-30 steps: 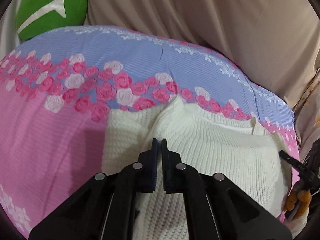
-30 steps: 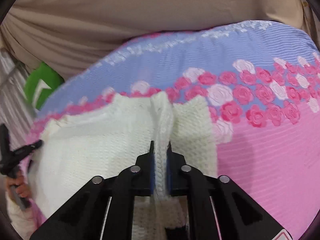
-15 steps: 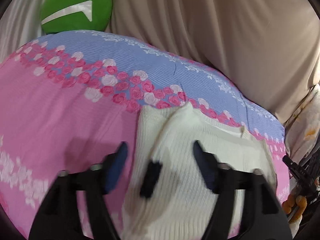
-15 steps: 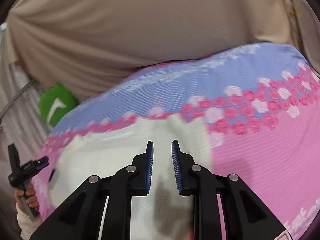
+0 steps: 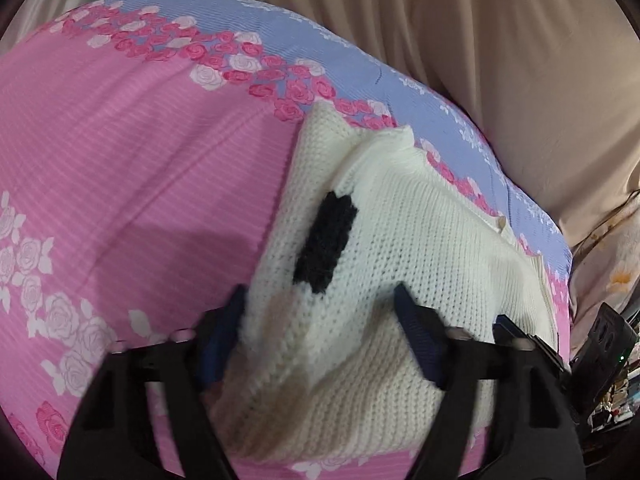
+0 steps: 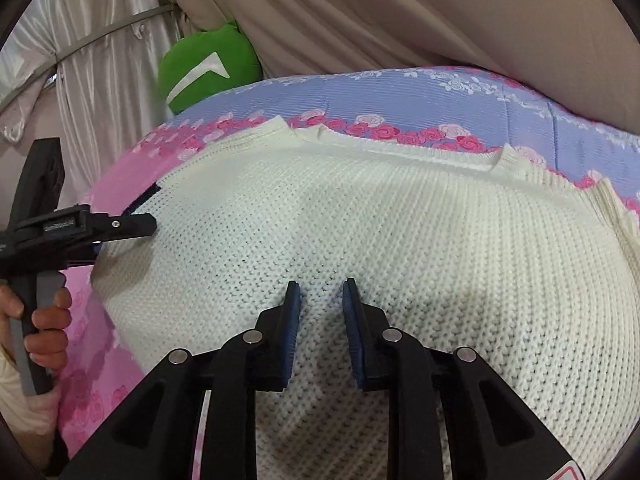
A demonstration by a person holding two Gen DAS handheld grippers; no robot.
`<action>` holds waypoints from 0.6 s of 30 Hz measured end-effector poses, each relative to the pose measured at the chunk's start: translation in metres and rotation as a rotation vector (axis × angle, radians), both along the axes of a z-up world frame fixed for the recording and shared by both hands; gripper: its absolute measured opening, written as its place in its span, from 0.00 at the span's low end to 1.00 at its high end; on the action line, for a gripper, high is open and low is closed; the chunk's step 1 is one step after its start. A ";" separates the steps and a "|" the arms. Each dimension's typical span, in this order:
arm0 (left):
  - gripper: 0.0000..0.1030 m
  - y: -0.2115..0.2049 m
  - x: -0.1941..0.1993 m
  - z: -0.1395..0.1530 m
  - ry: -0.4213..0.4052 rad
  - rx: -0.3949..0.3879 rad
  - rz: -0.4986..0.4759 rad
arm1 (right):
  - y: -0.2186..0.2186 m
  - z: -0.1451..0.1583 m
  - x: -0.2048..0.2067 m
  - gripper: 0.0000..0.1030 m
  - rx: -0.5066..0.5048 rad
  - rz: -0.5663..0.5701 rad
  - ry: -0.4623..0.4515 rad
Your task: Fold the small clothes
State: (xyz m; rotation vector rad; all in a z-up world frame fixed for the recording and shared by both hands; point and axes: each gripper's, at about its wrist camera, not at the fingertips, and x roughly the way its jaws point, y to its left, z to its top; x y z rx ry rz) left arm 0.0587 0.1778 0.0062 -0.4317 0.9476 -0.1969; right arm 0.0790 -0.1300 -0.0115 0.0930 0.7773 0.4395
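Observation:
A small cream knitted sweater (image 5: 408, 248) with a black knitted patch (image 5: 326, 242) lies folded on a pink and blue floral bedspread (image 5: 132, 184). My left gripper (image 5: 320, 320) is wide open just above the sweater's near left edge, holding nothing. The sweater also fills the right wrist view (image 6: 380, 220). My right gripper (image 6: 320, 304) is open a little above the sweater's middle, holding nothing. The left gripper shows at the left of the right wrist view (image 6: 132, 226), held by a hand.
A green cushion (image 6: 206, 66) sits at the bed's far corner. Beige curtains (image 5: 480, 40) hang behind the bed. Silvery fabric (image 6: 80, 52) hangs at the left. Cluttered items (image 5: 608, 360) stand beyond the bed's right edge.
Both grippers were shut on the sweater's folded edges a second ago. Both have let go and opened. The sweater now lies flat and the grippers have pulled back slightly.

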 end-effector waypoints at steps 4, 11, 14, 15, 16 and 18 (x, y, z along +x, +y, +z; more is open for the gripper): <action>0.25 -0.011 -0.002 0.015 -0.030 -0.009 -0.009 | -0.002 -0.002 -0.001 0.20 0.031 0.003 -0.002; 0.22 -0.087 -0.031 0.099 -0.259 0.020 -0.169 | -0.020 0.009 -0.018 0.28 0.156 -0.050 -0.010; 0.22 -0.142 -0.037 0.121 -0.318 0.024 -0.293 | -0.058 0.023 -0.051 0.38 0.248 -0.123 -0.049; 0.22 -0.162 -0.039 0.123 -0.326 0.029 -0.335 | -0.076 0.025 -0.064 0.40 0.272 -0.158 -0.055; 0.22 -0.185 -0.041 0.121 -0.329 0.040 -0.383 | -0.089 0.026 -0.074 0.42 0.278 -0.190 -0.056; 0.22 -0.227 -0.040 0.105 -0.294 0.053 -0.471 | -0.118 0.024 -0.094 0.43 0.255 -0.275 -0.051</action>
